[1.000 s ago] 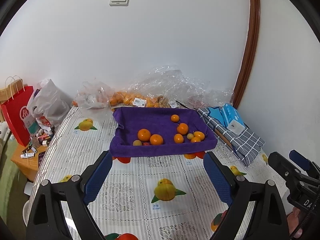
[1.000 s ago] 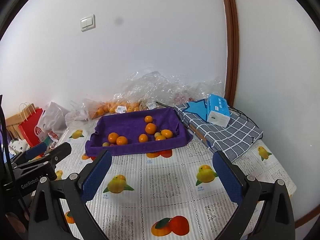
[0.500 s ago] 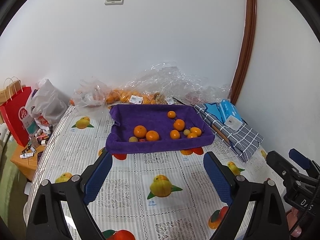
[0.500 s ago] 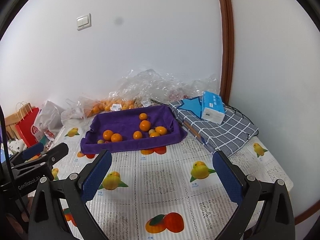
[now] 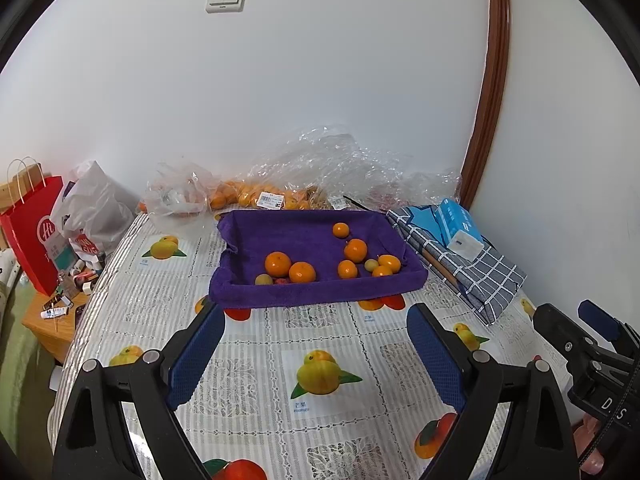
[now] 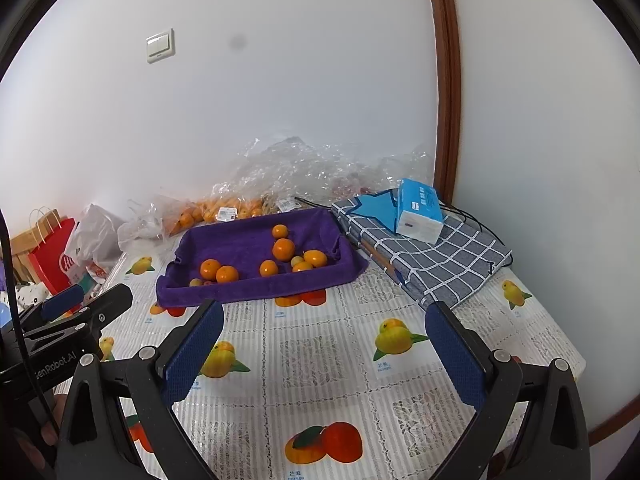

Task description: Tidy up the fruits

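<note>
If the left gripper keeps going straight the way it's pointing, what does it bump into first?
Probably the tablecloth, just short of the purple tray. The left gripper is open, empty and aimed downward at that front edge; depth is hard to judge, so it might reach the tray's cloth first.

You can read "GenRobot.AI" on the left gripper (image 6: 64, 308) body, "D.S" on the right gripper (image 5: 592, 324) body, "Hi" on the red paper bag (image 5: 34, 236). Tablecloth (image 5: 320, 360) captions: "mango". Bag price labels unreadable.
</note>
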